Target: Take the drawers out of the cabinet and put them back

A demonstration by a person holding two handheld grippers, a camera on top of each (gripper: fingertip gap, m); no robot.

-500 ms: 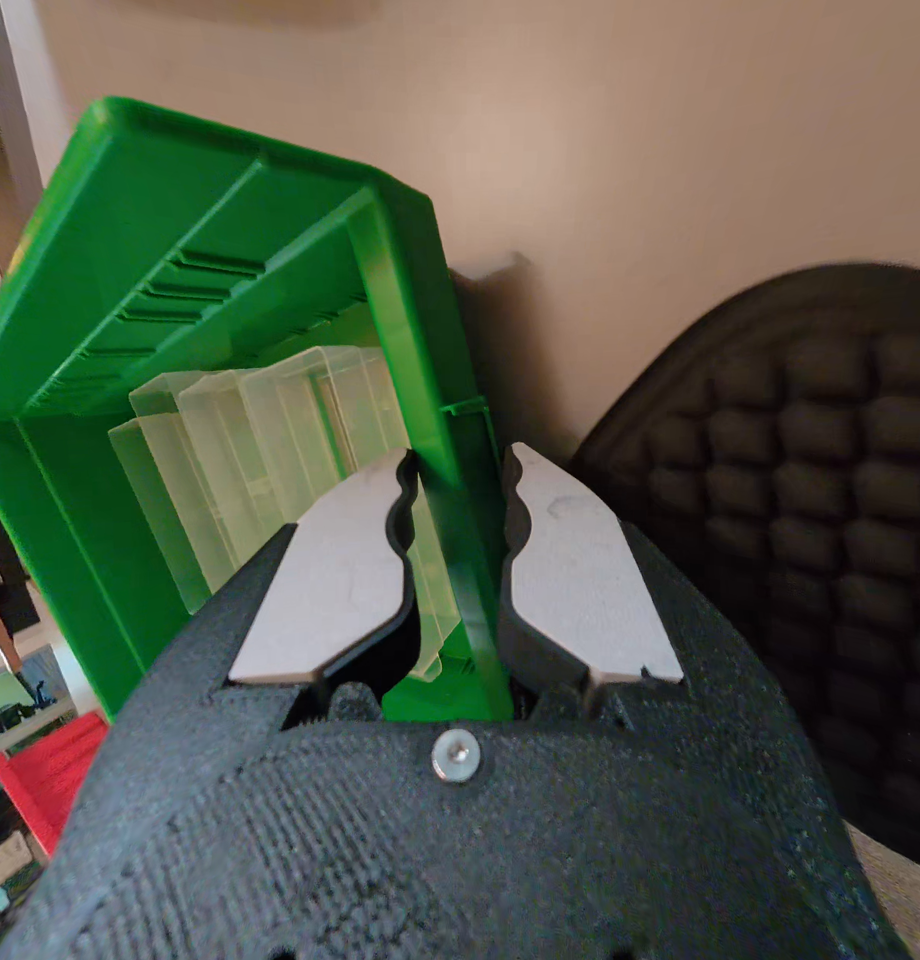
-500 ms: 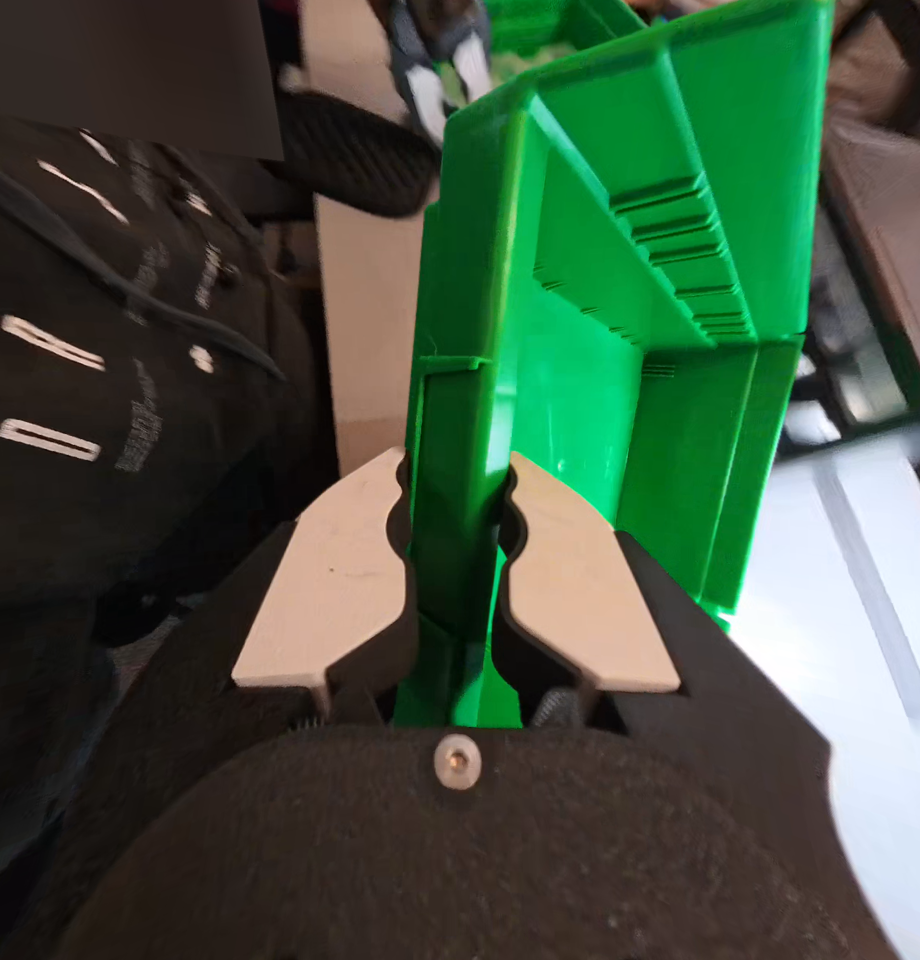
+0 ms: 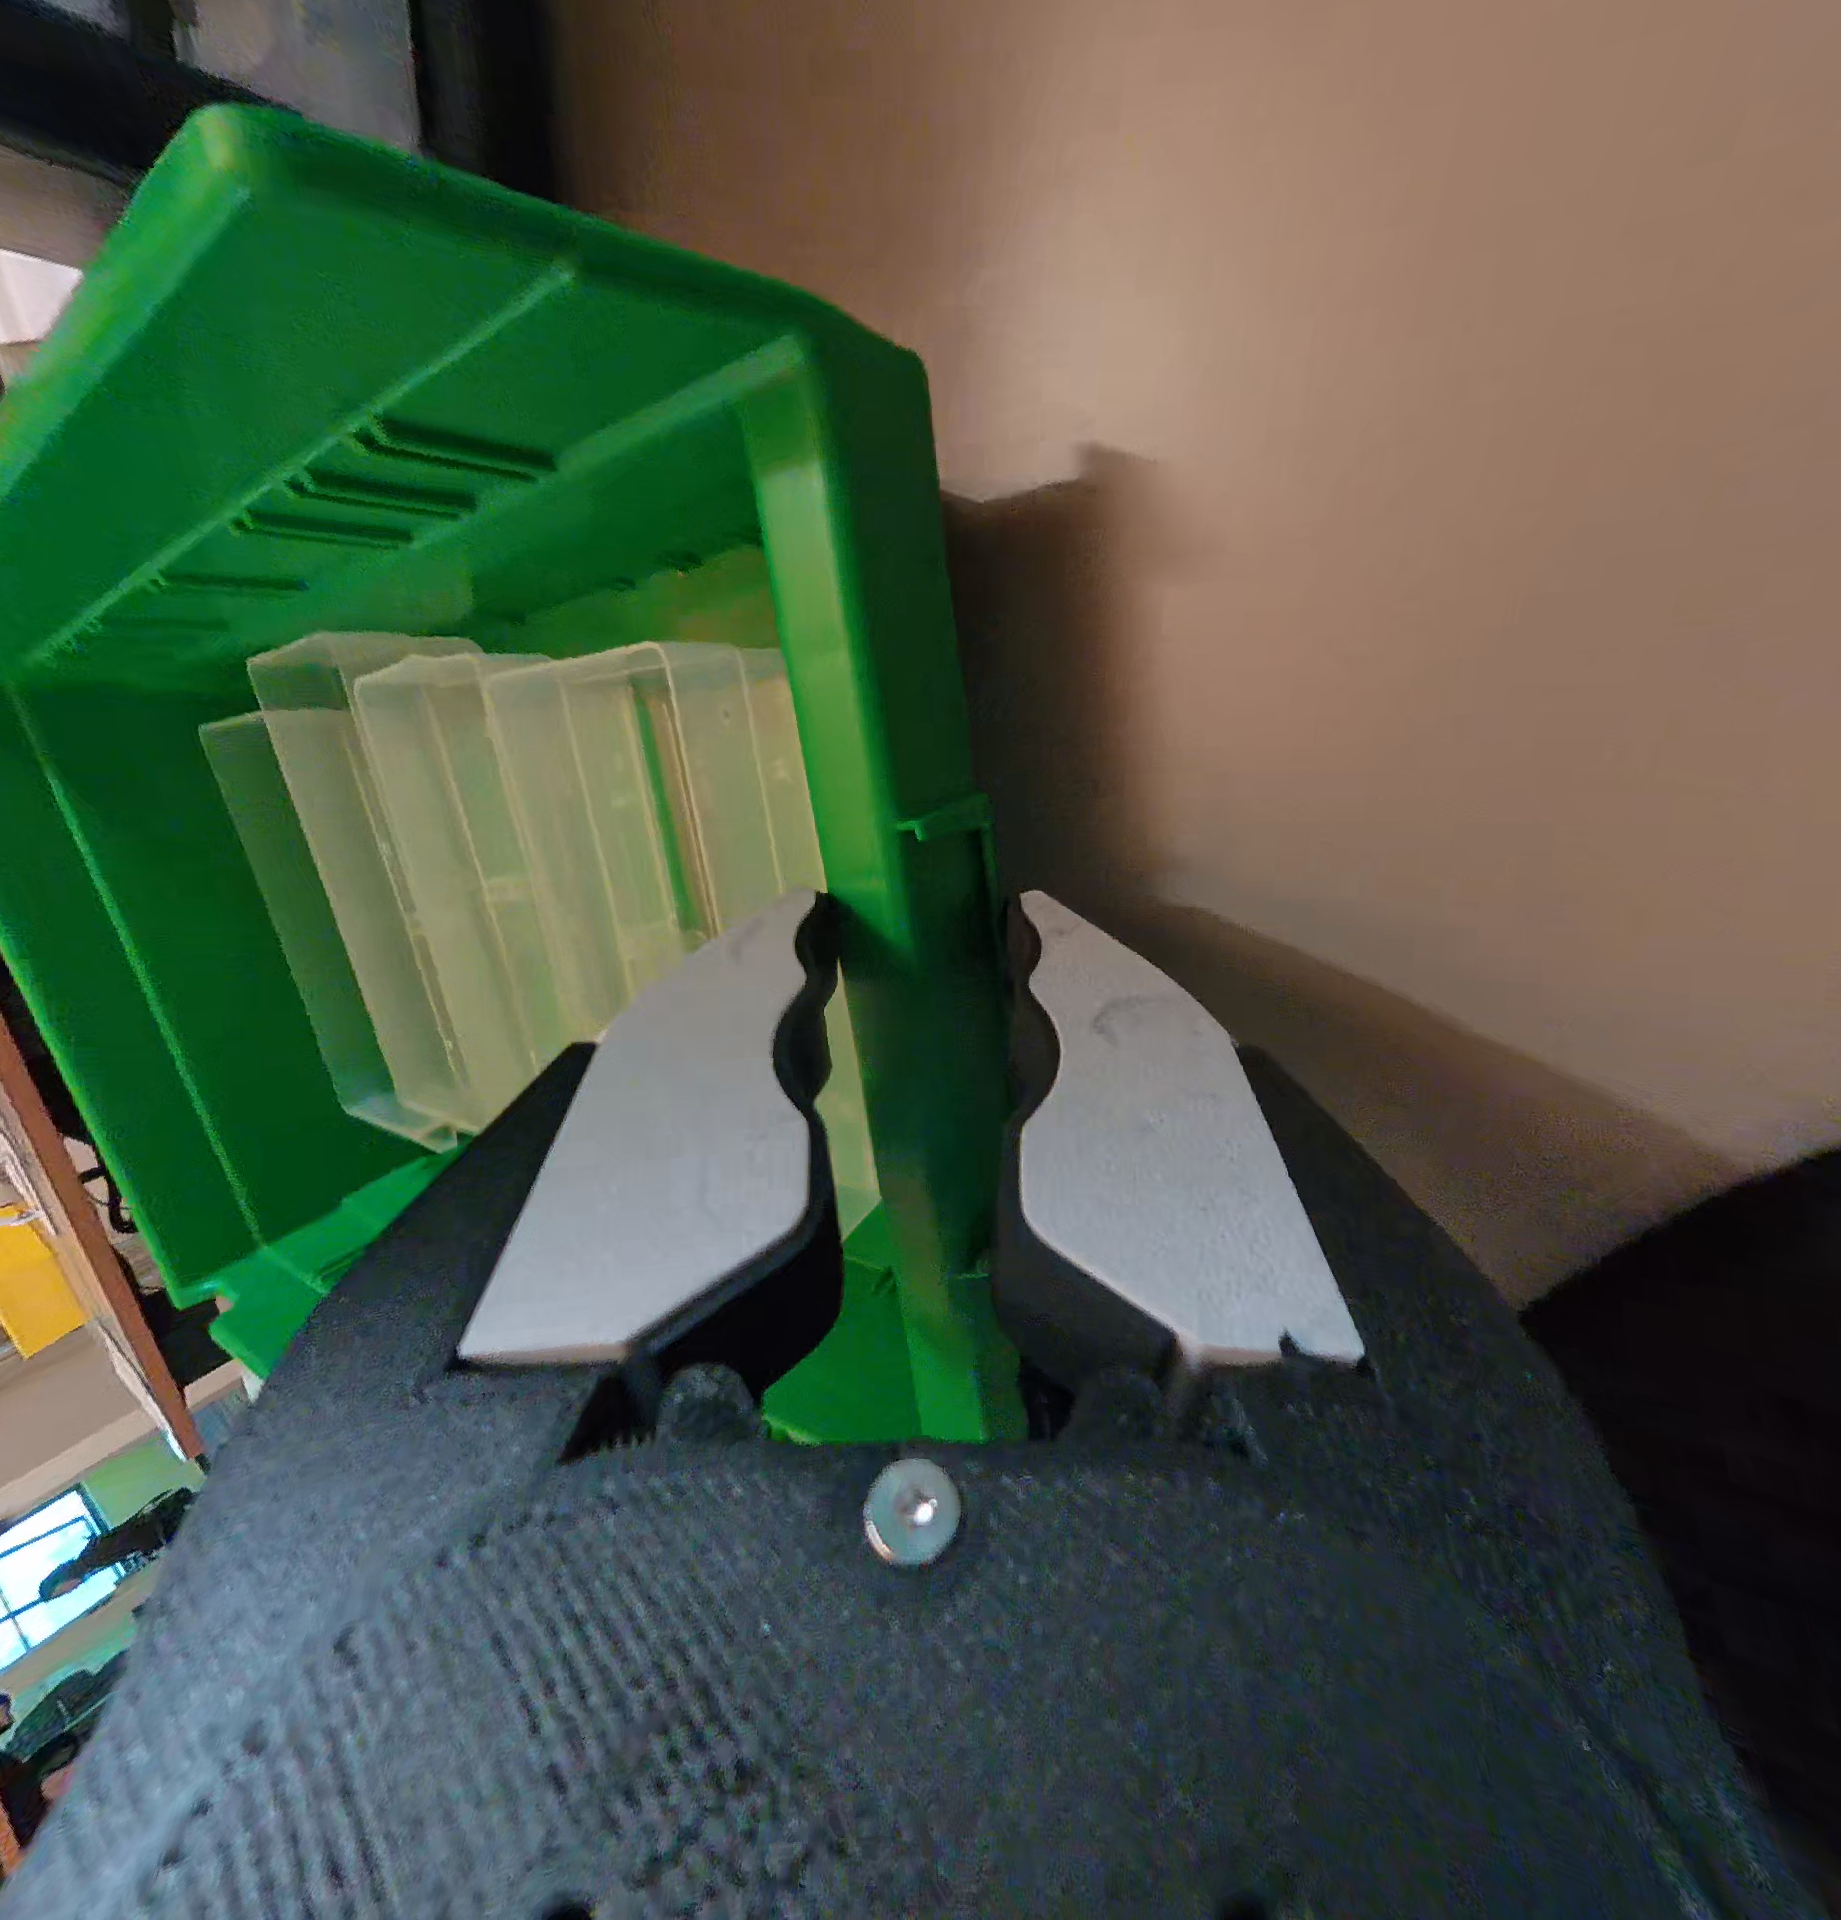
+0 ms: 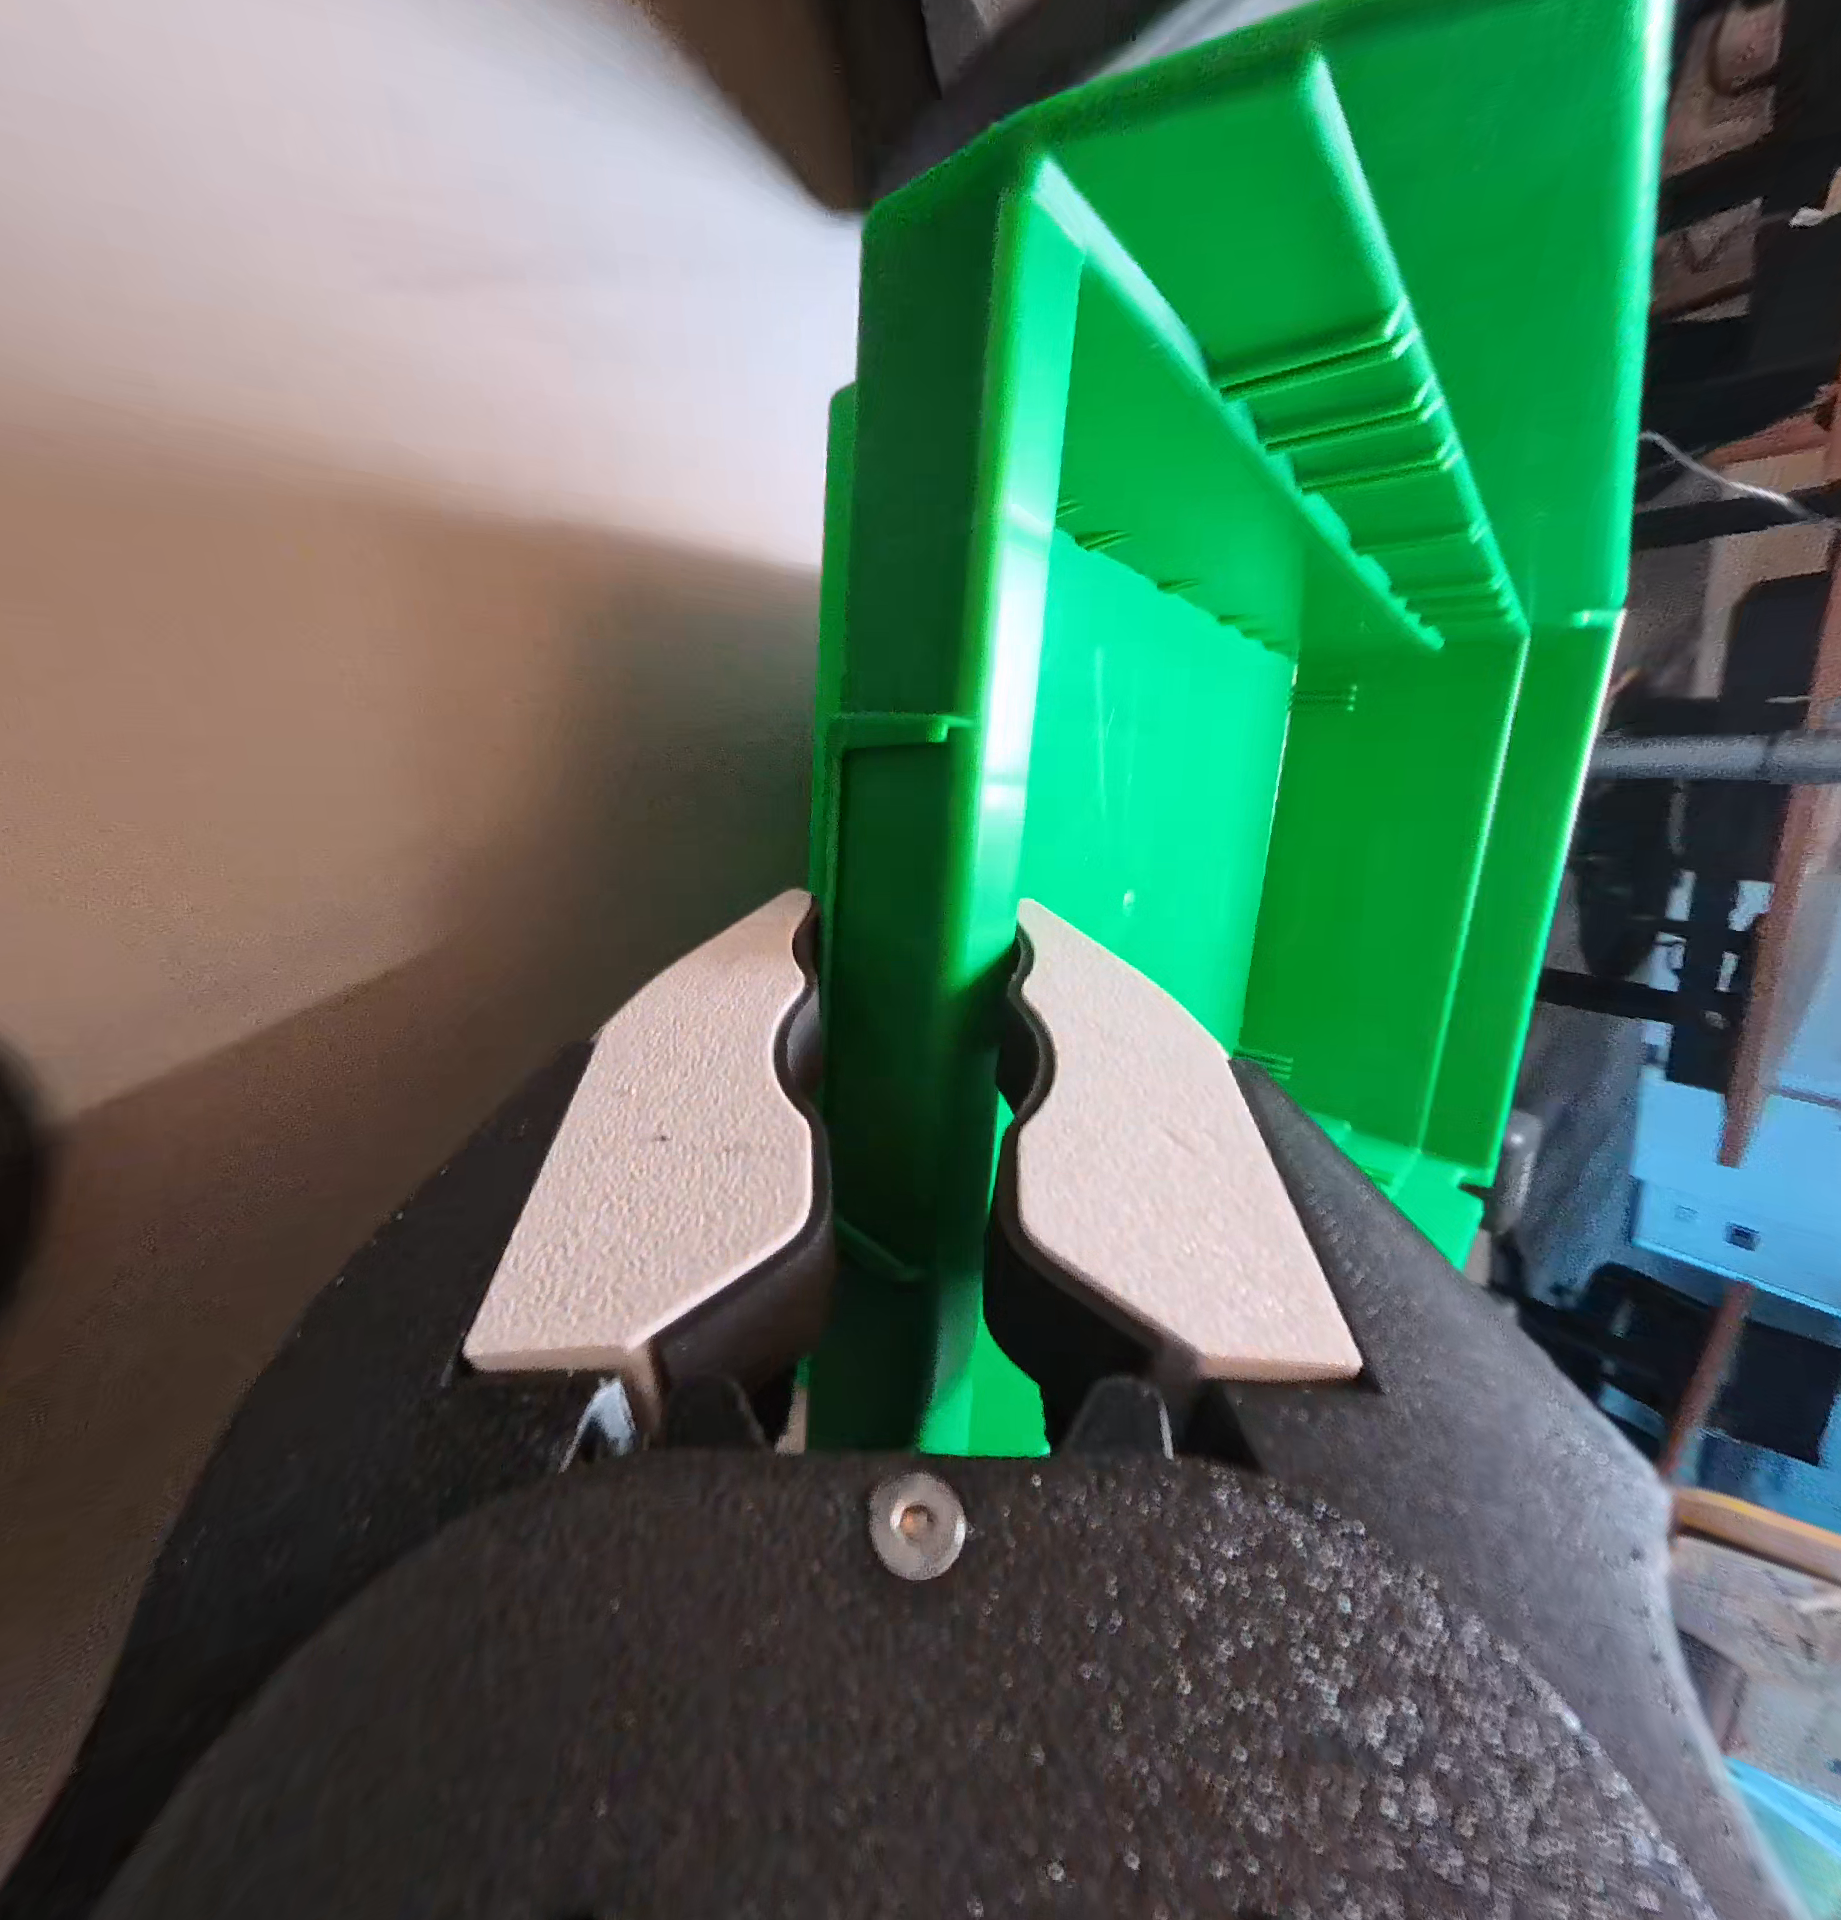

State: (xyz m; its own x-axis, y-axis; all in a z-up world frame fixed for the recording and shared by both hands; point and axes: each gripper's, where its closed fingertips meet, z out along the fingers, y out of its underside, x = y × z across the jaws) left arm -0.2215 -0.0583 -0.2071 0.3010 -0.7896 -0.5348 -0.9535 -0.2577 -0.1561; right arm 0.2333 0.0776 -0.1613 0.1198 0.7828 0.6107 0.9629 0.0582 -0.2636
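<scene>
Wall: a plain beige wall (image 3: 1415, 520) stands just beyond the cabinet's outer sides in both wrist views, leaving only a narrow gap there.
Open room: the cabinet's far side faces a blurred background of shelving and frames (image 4: 1747, 935); no counter shows under the cabinet, so what carries it cannot be told.
Cabinet: a bright green plastic cabinet (image 3: 396, 416), tilted, open front toward the cameras; stepped runner ribs line its inner wall (image 4: 1363, 468).
Drawers: several clear, pale drawers (image 3: 500, 852) sit inside the cabinet, packed side by side on edge near the left gripper's side; the right wrist view shows only bare green interior.
Dark object: a blurred black shape (image 3: 1726, 1403) at the lower right of the left wrist view, near the wall.
Left gripper: the left gripper (image 3: 916, 914) has its fingers (image 3: 687, 1122) pinching one front edge wall of the cabinet.
Right gripper: the right gripper (image 4: 916, 925) has its fingers (image 4: 1134, 1164) pinching the opposite edge wall, pads touching green plastic on both faces.
</scene>
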